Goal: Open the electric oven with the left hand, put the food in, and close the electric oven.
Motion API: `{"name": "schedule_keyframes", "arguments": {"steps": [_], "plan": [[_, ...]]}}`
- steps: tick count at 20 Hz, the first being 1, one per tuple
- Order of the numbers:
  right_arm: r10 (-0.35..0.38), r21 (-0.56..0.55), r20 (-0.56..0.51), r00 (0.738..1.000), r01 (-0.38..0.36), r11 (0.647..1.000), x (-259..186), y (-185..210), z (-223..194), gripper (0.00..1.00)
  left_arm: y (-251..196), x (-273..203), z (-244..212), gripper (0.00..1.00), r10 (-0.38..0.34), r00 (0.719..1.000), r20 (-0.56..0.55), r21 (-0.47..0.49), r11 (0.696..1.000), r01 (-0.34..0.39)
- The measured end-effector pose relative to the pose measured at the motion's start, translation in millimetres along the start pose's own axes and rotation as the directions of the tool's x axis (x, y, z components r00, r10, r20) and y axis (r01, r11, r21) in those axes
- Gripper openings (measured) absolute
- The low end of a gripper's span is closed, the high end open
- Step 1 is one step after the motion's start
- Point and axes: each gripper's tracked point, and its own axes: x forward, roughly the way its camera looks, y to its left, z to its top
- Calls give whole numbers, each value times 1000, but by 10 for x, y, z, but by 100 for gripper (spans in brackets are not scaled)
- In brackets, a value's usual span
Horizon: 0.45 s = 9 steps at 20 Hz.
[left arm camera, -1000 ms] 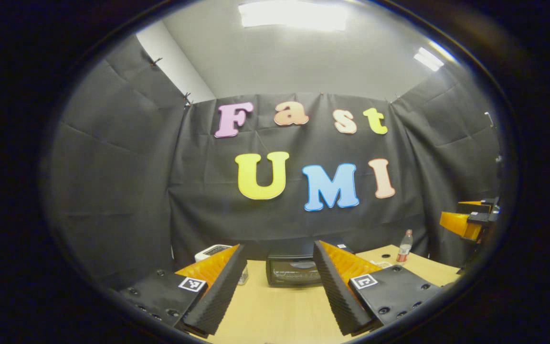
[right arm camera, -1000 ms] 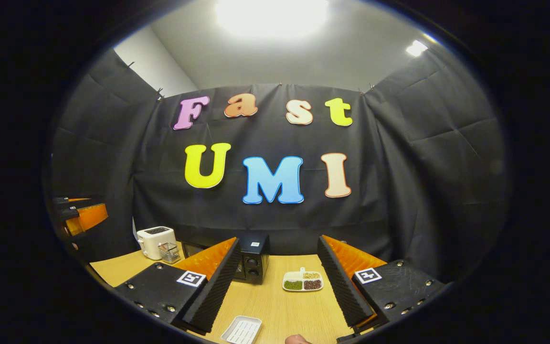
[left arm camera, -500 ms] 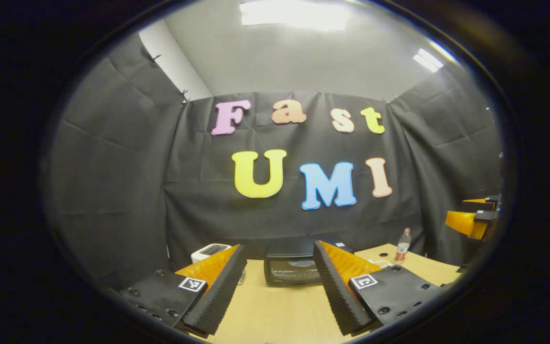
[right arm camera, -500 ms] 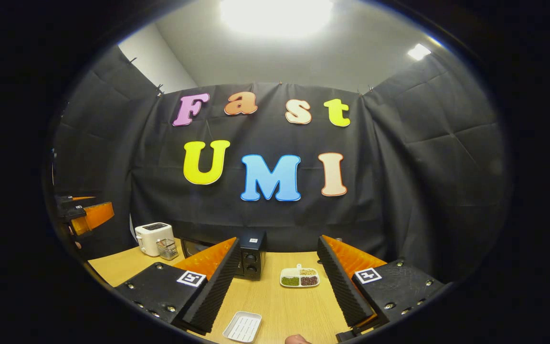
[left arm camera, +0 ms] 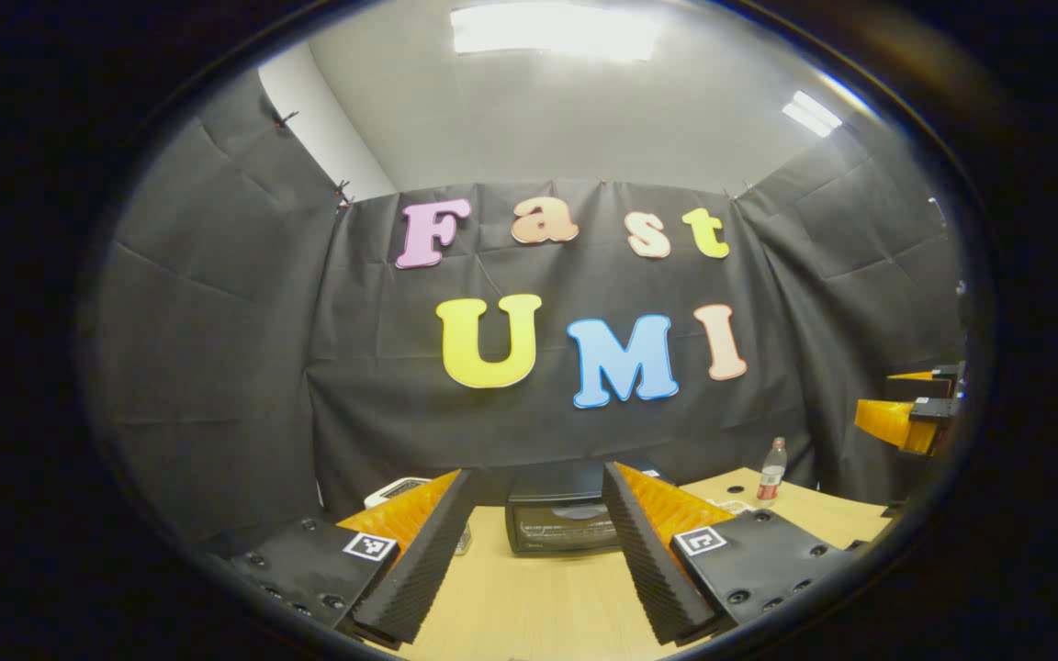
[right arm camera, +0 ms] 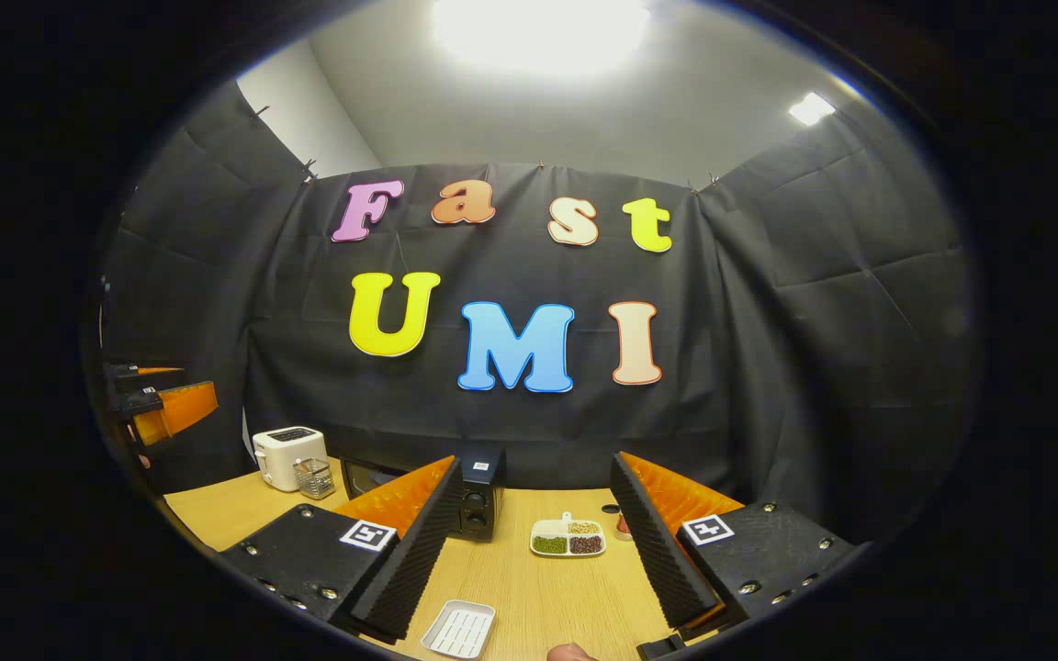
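The electric oven [left arm camera: 566, 523] sits on the wooden bench [left arm camera: 538, 601] against the black cloth wall, its dark glass door closed. In the left gripper view it appears straight ahead between the 2 fingers of the left gripper [left arm camera: 534, 551], whose jaws are spread wide with nothing between them, well short of the oven. A white toaster [left arm camera: 391, 489] peeks out to the left of the oven behind one finger, and a small bottle [left arm camera: 772, 473] with a red cap stands on the bench far to the right of the oven. The right gripper [left arm camera: 910, 418] shows at the far right edge of that view, raised above the bench.

In the right gripper view the oven's knob panel [right arm camera: 478, 509] shows just behind the left-hand finger; the right gripper [right arm camera: 538, 560] hangs above the bench with its jaws released and empty. To the right of the oven lies a white divided dish [right arm camera: 568, 540] holding 3 kinds of food, green, pale and dark red. Nearer the camera than the oven rests a white ribbed tray [right arm camera: 458, 629]. Left of the oven stand the toaster [right arm camera: 286, 456] and a small glass [right arm camera: 315, 477] beside it.
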Motion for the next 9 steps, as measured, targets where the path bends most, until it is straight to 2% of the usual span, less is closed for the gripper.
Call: {"name": "schedule_keyframes", "arguments": {"steps": [1, 2, 3, 4, 9], "plan": [[2, 1, 2, 1000, -2, 1000, 9, 3, -1, 98, 0, 14, 5, 99, -2, 1000, 2, -3, 1000, 2], [2, 0, 2, 1000, -2, 1000, 15, 19, -1, 98, 11, 20, -7, 94, -3, 1000, 3, -5, 1000, 3], [-1, 0, 2, 1000, 1, 1000, 13, 27, 5, 98, 19, 28, 2, 94, -5, 1000, 5, -7, 1000, 5], [-4, -1, 2, 1000, 4, 1000, 22, 28, -2, 98, 29, 24, -8, 99, -6, 1000, 5, -8, 1000, 6], [-8, -13, 0, 1000, 8, 1000, 34, 94, -27, 98, 62, 75, -38, 94, -20, 1000, 2, -7, 1000, 20]]}}
